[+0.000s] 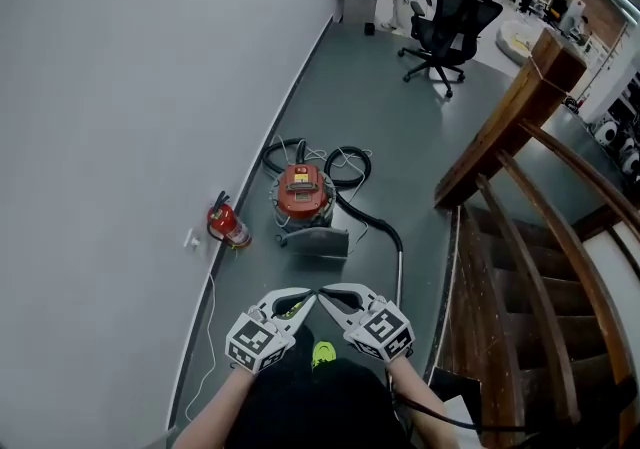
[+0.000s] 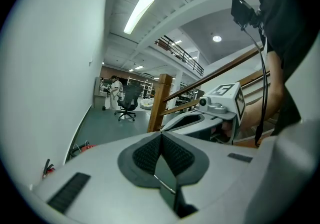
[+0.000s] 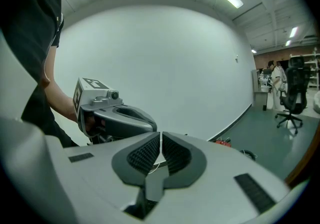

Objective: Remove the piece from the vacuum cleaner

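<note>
Approach stage: my left gripper (image 1: pixel 307 298) and right gripper (image 1: pixel 327 294) are both pressed shut on nothing, well short of the red vacuum cleaner (image 1: pixel 304 191) on the floor by the wall. Next I must close in and spread a pair of jaws; which piece detaches I cannot tell from here. A fire extinguisher (image 1: pixel 229 224) stands near its left, and the hose (image 1: pixel 385 227) trails toward me.

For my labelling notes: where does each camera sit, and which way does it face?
Head view: on the person's head, steeply down at the red vacuum cleaner; forearms, left gripper, right gripper show.
Left gripper view: on that gripper, toward the office chair; right gripper shows.
Right gripper view: on that gripper, toward the white wall; left gripper shows.
Shared: the office chair, all three.
</note>
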A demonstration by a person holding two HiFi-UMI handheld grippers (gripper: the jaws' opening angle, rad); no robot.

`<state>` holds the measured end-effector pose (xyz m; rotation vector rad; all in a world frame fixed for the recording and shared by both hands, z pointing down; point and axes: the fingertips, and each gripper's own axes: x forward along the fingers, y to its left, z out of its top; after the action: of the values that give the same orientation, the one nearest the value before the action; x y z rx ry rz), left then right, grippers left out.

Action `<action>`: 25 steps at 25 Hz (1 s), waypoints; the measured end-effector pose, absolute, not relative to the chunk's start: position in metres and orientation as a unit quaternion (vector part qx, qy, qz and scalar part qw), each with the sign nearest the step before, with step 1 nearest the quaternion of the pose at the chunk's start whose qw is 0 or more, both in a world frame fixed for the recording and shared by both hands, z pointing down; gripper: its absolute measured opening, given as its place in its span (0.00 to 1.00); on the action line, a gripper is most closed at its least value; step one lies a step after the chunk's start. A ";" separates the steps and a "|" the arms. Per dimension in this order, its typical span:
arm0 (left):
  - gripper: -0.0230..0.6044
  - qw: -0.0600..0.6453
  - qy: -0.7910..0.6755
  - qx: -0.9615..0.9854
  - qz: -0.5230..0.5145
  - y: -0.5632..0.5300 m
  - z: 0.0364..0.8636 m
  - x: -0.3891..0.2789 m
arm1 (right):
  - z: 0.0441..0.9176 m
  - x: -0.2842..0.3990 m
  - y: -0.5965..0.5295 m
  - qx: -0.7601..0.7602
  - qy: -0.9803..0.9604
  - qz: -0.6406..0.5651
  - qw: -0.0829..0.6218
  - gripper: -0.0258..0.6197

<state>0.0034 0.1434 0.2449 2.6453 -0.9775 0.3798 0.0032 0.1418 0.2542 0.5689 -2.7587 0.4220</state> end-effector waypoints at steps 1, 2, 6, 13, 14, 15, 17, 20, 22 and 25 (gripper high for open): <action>0.05 0.146 -0.336 0.921 0.133 0.137 0.245 0.003 | 0.253 0.002 0.135 0.202 -0.957 0.145 0.148 0.06; 0.05 0.144 -0.332 0.923 0.133 0.130 0.244 0.002 | 0.253 0.001 0.128 0.206 -0.956 0.144 0.150 0.06; 0.05 0.138 -0.317 0.928 0.137 0.098 0.243 -0.003 | 0.253 -0.004 0.096 0.225 -0.951 0.154 0.150 0.06; 0.05 0.143 -0.292 0.936 0.132 0.058 0.242 -0.017 | 0.255 -0.020 0.057 0.238 -0.944 0.161 0.159 0.06; 0.05 0.146 -0.291 0.936 0.131 0.054 0.243 -0.019 | 0.256 -0.022 0.052 0.239 -0.944 0.163 0.161 0.06; 0.05 0.148 -0.290 0.936 0.131 0.050 0.245 -0.021 | 0.257 -0.024 0.048 0.239 -0.943 0.164 0.164 0.06; 0.05 0.152 -0.286 0.937 0.131 0.041 0.248 -0.025 | 0.260 -0.028 0.039 0.240 -0.941 0.166 0.170 0.06; 0.05 0.156 -0.279 0.938 0.134 0.029 0.250 -0.031 | 0.264 -0.035 0.027 0.243 -0.939 0.171 0.176 0.06; 0.05 0.158 -0.274 0.939 0.137 0.023 0.252 -0.034 | 0.265 -0.038 0.020 0.245 -0.937 0.173 0.178 0.06; 0.05 0.161 -0.271 0.939 0.141 0.016 0.258 -0.036 | 0.271 -0.039 0.013 0.246 -0.936 0.170 0.184 0.06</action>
<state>-0.0363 0.0158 0.2584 2.6802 -0.7739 0.4015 -0.0392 0.0130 0.2711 0.6942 -2.6396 0.4780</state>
